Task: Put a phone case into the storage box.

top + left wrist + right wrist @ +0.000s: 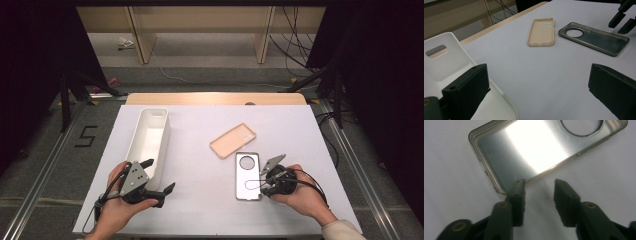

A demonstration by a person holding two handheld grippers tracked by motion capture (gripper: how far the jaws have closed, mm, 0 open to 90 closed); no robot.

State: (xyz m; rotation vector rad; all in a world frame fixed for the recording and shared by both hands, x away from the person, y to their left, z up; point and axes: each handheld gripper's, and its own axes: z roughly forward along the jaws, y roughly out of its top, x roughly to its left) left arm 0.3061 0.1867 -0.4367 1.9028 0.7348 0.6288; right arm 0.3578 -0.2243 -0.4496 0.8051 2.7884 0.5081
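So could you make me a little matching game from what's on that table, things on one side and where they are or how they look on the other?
Things:
1. white bin
2. tan phone case
3. grey phone case
4. left gripper

Descriptions:
A. has a large round hole, lies just in front of the right gripper
B. lies angled near the table's middle, hollow side up
C. jaws wide apart with nothing between them
D. long, open-topped, on the table's left

Pairs: 1-D, 2-B, 3-A, 4-C
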